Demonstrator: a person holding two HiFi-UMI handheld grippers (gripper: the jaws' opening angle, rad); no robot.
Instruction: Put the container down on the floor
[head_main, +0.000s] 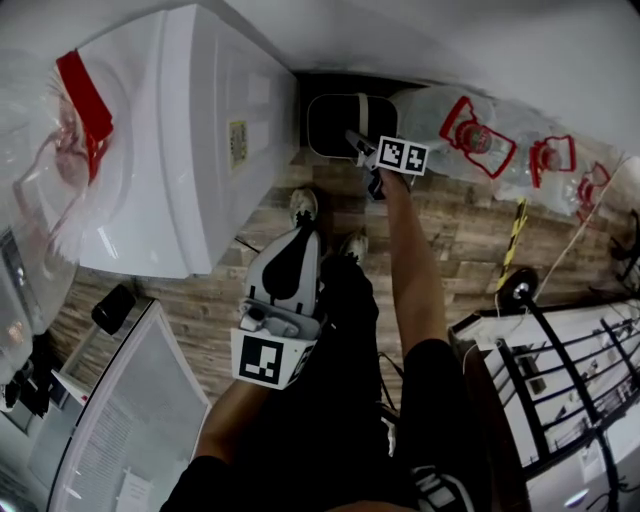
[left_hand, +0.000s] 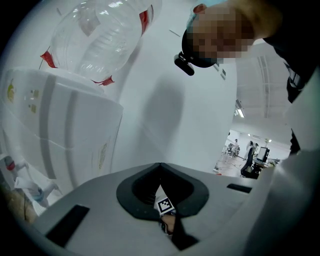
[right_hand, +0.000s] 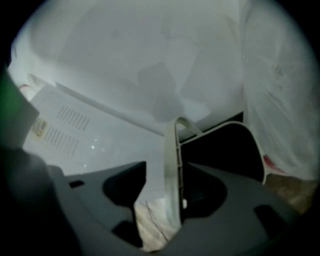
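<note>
Grey rim of container between wide jaws of right tool; left tool closed, empty.

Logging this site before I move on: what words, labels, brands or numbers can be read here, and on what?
No text can be read in any view.
Yellowish label on the tall white plastic appliance: too small to read.
Yellowish label on the white vented panel: blurred.
Black-and-white square markers: patterns, no letters.
</note>
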